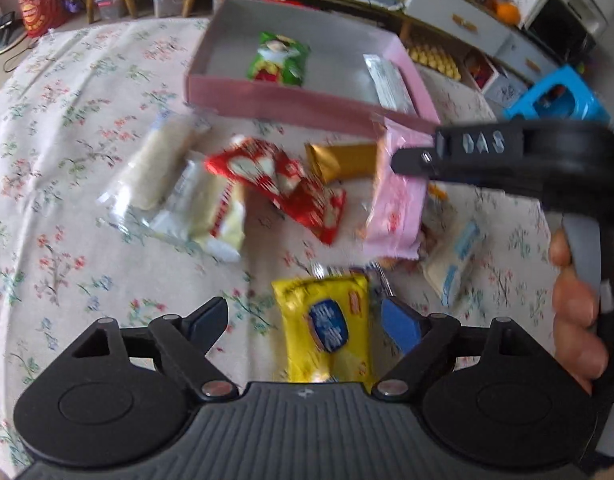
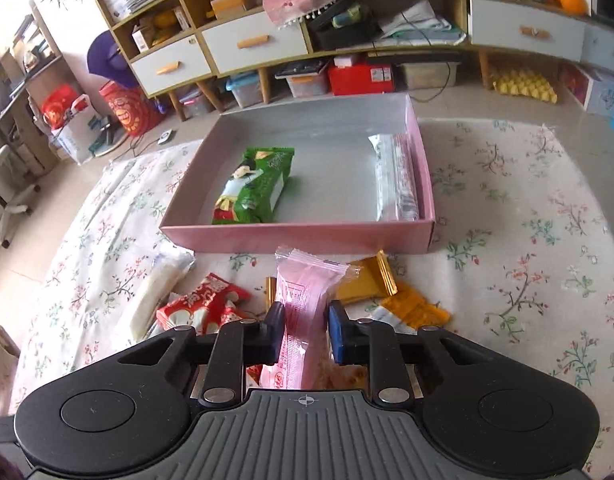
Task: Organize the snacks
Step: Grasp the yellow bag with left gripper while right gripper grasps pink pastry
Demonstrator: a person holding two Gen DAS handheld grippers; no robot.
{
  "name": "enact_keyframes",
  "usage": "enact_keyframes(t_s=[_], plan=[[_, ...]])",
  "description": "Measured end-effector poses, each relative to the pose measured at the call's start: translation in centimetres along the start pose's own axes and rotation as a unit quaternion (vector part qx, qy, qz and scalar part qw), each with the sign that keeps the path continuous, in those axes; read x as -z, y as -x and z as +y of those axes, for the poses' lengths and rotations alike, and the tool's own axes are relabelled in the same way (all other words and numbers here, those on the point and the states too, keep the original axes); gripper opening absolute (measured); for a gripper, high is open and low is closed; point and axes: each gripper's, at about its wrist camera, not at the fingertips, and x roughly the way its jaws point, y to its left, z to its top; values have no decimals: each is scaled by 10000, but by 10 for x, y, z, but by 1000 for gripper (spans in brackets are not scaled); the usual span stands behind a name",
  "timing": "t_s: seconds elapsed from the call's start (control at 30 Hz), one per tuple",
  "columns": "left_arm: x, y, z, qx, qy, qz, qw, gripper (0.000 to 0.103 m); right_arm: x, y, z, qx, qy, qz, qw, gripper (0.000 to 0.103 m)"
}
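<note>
A pink box (image 2: pixel 299 236) stands on the floral cloth and holds a green packet (image 2: pixel 253 186) and a clear white packet (image 2: pixel 395 178). My right gripper (image 2: pixel 307 334) is shut on a pink packet (image 2: pixel 307 292), which sticks up just before the box's near wall. From the left wrist, the pink packet (image 1: pixel 395 208) hangs from the right gripper (image 1: pixel 407 158). My left gripper (image 1: pixel 307 320) is open over a yellow packet (image 1: pixel 327 328) that lies between its fingers, untouched. A red packet (image 1: pixel 279 184), a gold packet (image 1: pixel 343 160) and pale white packets (image 1: pixel 159 164) lie loose before the pink box (image 1: pixel 283 96).
A person's hand (image 1: pixel 575 304) holds the right gripper's handle. An orange packet (image 2: pixel 415 308) and a blue-and-white packet (image 1: pixel 455 260) lie at the pile's right. Low cabinets (image 2: pixel 259 46) with bins line the far wall. A blue stool (image 1: pixel 559 96) stands off the cloth's right edge.
</note>
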Motion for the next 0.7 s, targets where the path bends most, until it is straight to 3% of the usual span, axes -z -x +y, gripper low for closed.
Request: enact_keyframes(t_s=[0.13,0.23,0.43,0.6,0.7], plan=[[11,-11,-17,-197,-455,42,9988,79,0,1,-3,-3,-47,-22,10000,22],[14,-21,-24,-334,-744,154,9966,56,0,-4,-3,31,-105,100,9999,26],[13,-18,-17,-329,-763,78,9965,50,5,-14,1,17,-45,328,9995,29],[6,-12,-7,-294,-604,-68,9977,48,7,-21,1,19,-26,515,9987,44],[2,-6,-6,-180,-575,-188,9980,48,9,-23,5,16,122,517,9986,40]])
